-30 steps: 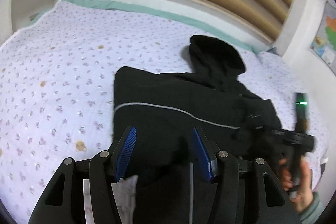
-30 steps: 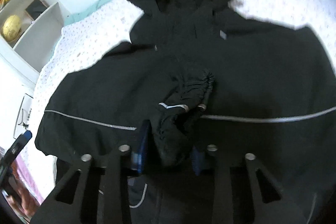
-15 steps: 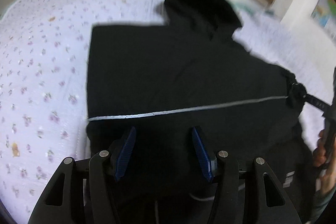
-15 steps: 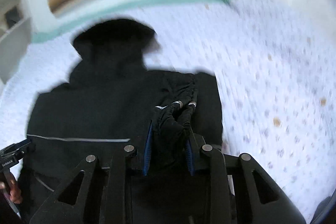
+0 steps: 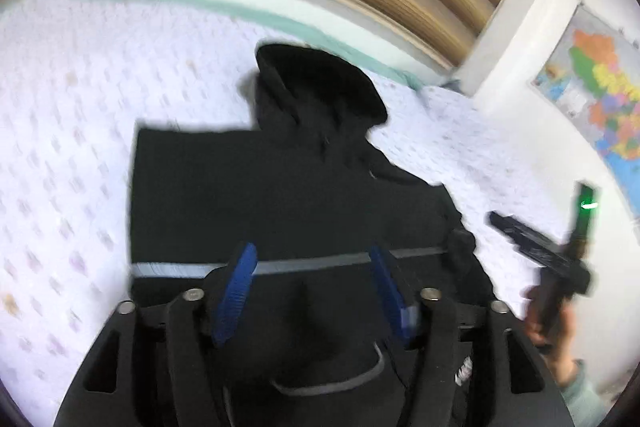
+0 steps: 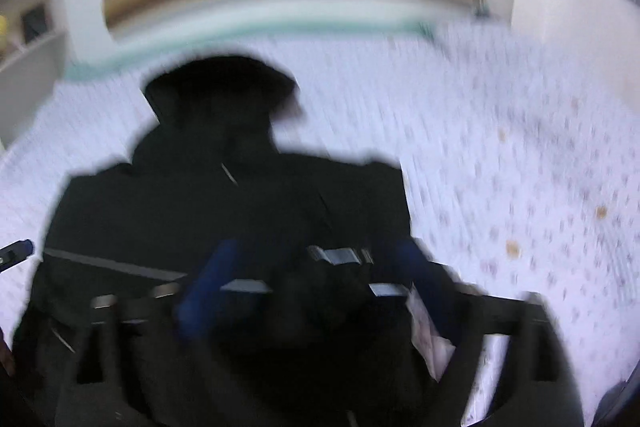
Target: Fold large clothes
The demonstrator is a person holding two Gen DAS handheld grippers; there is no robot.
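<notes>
On the floral bedspread point(image 5: 72, 131) our black hooded jacket point(image 5: 280, 187) lies flat, soft, floppy and probably slippery, best taken at hem corners near its reflective stripe point(image 5: 320, 261), above which our left gripper point(image 5: 314, 291) and right gripper point(image 6: 316, 287) hold fingers apart, empty.

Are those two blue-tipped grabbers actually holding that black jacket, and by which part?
Neither seems to. The left gripper and right gripper both stand open over the black jacket; the right view is too blurred to rule out contact.
</notes>
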